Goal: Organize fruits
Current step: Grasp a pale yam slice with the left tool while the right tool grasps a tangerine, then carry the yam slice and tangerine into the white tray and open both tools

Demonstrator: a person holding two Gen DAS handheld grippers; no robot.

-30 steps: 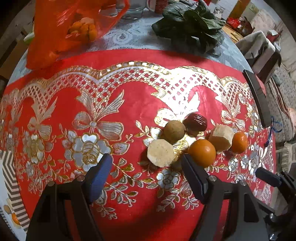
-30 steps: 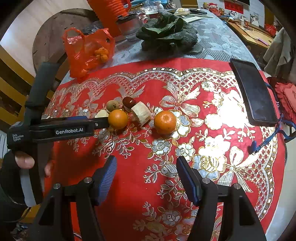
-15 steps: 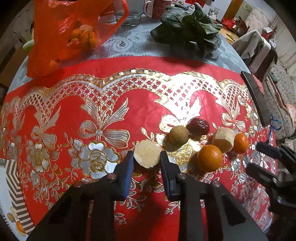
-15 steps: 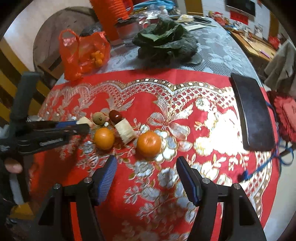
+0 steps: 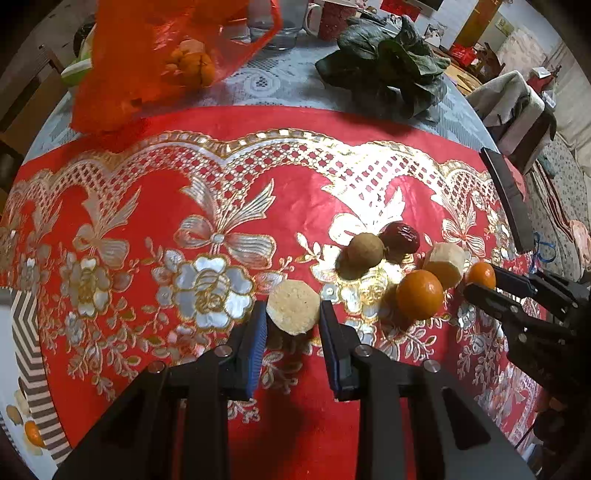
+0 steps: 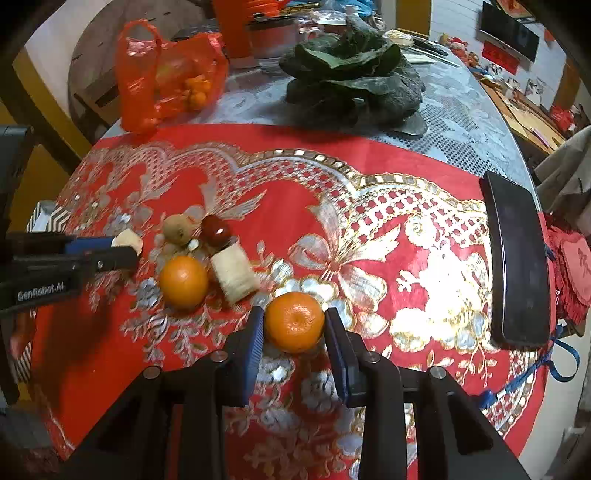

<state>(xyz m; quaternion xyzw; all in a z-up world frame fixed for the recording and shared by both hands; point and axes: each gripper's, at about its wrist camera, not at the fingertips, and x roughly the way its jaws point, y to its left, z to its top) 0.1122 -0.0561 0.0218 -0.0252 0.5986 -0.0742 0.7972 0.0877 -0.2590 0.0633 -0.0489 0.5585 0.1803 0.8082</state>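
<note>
On the red and gold cloth (image 5: 155,177) my left gripper (image 5: 291,325) is shut on a pale cut chunk (image 5: 293,310), both blue pads against its sides. To its right lie a brown round fruit (image 5: 365,250), a dark red date (image 5: 400,236), an orange (image 5: 419,299) and a second pale chunk (image 5: 445,264). My right gripper (image 6: 294,326) has its jaws closing on a tangerine (image 6: 293,319), with the pads touching both sides of it. The same tangerine (image 5: 481,275) shows in the left wrist view between the right gripper's fingertips.
An orange plastic bag (image 6: 166,81) with small citrus stands at the back left, and dark leafy greens (image 6: 351,77) at the back middle. A black phone (image 6: 517,258) lies at the cloth's right edge above a blue cord (image 6: 535,373). A glass (image 5: 273,29) stands behind the bag.
The left jaws closed on the pale chunk and carried it slightly away from the other fruit. The right gripper came down over the tangerine and its jaws narrowed onto it.
</note>
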